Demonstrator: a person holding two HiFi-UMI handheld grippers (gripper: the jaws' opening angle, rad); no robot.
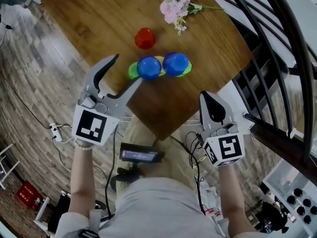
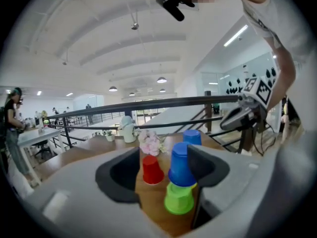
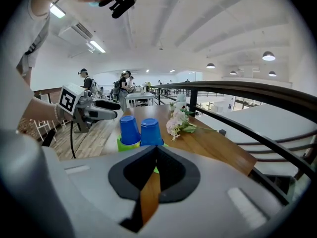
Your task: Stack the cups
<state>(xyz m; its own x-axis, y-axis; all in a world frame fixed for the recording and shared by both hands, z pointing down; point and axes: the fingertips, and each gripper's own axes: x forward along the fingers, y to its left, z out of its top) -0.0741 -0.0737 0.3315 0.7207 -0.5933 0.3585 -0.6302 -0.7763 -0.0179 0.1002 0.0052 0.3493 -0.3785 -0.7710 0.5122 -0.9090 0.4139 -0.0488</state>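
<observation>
Left tool (image 1: 128,68) spread wide — blue cup (image 1: 149,67) between jaws, ungripped; right tool (image 1: 212,97) closed, empty.

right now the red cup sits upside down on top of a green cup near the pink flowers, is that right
Not quite. The red cup sits upside down directly on the wooden table, standing alone, not on top of a green cup. The head view shows bare wood around its rim. It is indeed near the pink flowers.

Left hand-held gripper (image 1: 128,68) jaws wide apart; right hand-held gripper (image 1: 210,96) closed.
</observation>
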